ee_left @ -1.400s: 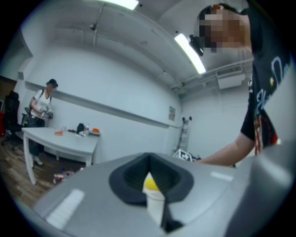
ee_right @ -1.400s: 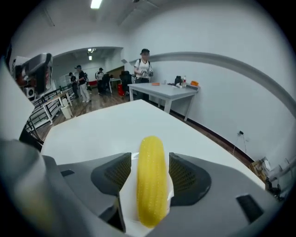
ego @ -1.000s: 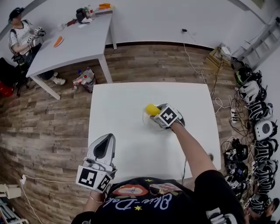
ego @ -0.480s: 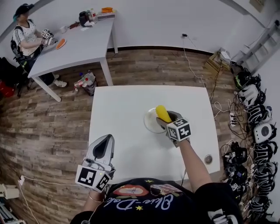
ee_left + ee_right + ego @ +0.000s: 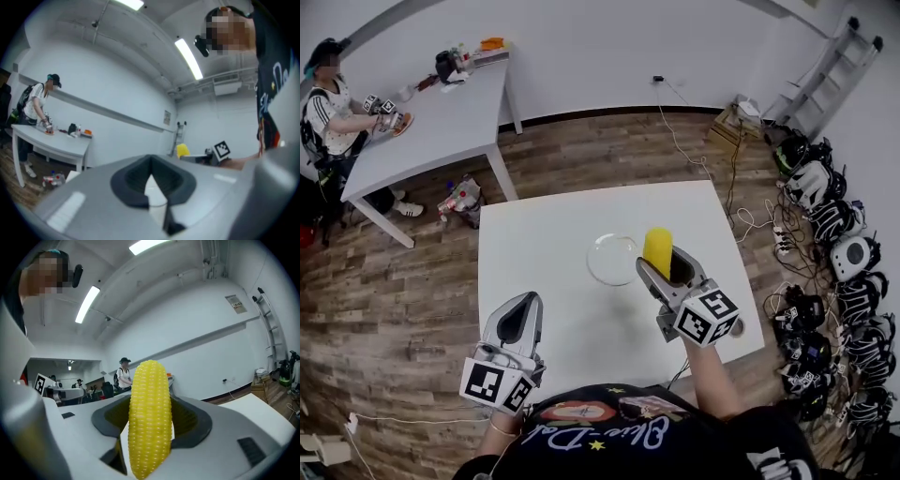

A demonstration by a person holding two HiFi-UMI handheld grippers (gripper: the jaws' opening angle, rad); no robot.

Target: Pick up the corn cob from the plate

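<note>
The yellow corn cob (image 5: 656, 251) stands upright between the jaws of my right gripper (image 5: 661, 267), which is shut on it and raised above the white table (image 5: 544, 234). In the right gripper view the corn cob (image 5: 149, 418) fills the centre, clamped by both jaws. The clear round plate (image 5: 612, 259) lies bare on the table, just left of the cob. My left gripper (image 5: 519, 322) hovers at the table's near left edge, jaws shut with nothing in them. From the left gripper view the corn cob (image 5: 182, 150) shows small at the right.
A second white table (image 5: 422, 112) with a seated person (image 5: 328, 103) and small items stands at the back left. Helmets and cables (image 5: 834, 244) crowd the floor on the right. A ladder (image 5: 825, 66) leans at the back right.
My right gripper has lifted the corn cob off the plate and drawn it toward me and to the right, turning it upright. The left gripper has stayed put.
</note>
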